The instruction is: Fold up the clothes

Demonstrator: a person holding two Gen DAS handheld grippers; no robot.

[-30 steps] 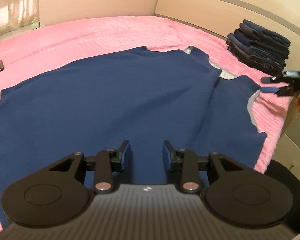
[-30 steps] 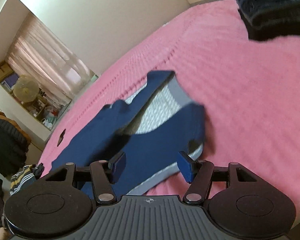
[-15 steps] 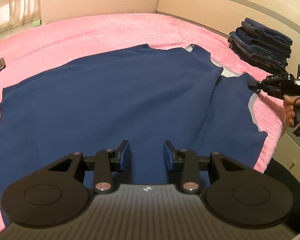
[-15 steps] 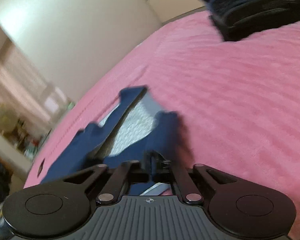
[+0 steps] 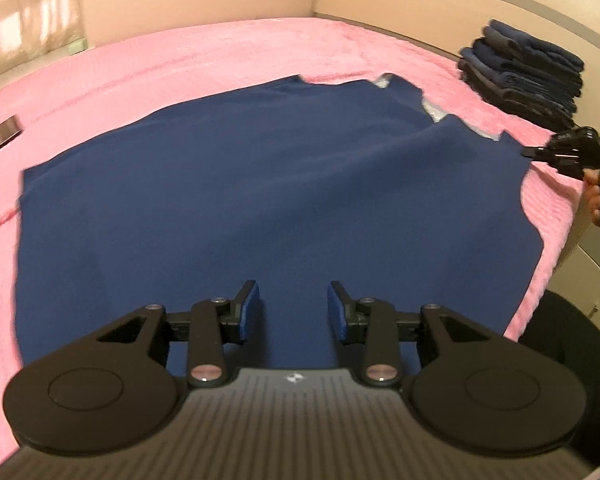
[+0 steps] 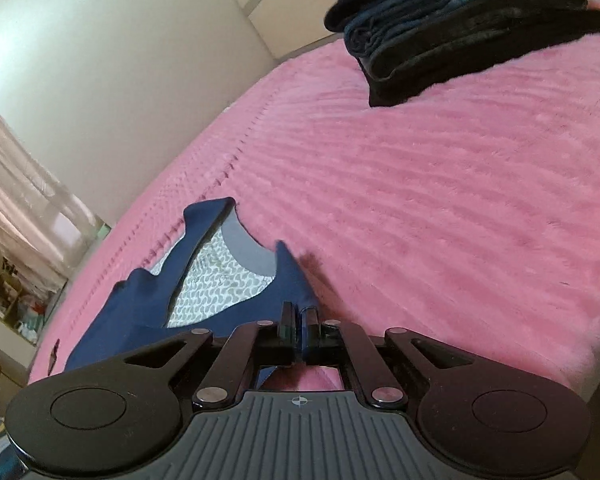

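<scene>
Navy fabric fills most of what we see: a sleeveless navy top point(image 5: 260, 184) lies spread flat on the pink bedspread point(image 5: 180, 64), its neckline and shoulder straps toward the far side, where a patterned grey-white lining shows at the opening. Our left gripper point(image 5: 293, 307) hangs just above the near part of the garment with its blue-padded jaws parted and nothing between them; only the cloth below shows through the gap. Our right gripper point(image 6: 299, 322) has its jaws drawn together on the edge of the top at one shoulder strap, and the fabric rises to a small peak just ahead of the pads. From the left wrist view we see that same gripper at the far right edge of the garment, with a hand point(image 5: 598, 196) behind it. A stack of folded dark clothes point(image 6: 460, 28) sits on the bedspread well apart from the top, near the headboard point(image 5: 460, 12). A small dark flat object point(image 5: 6, 136) lies on the bedspread to the left, beyond the garment's edge; we cannot tell what it is.
</scene>
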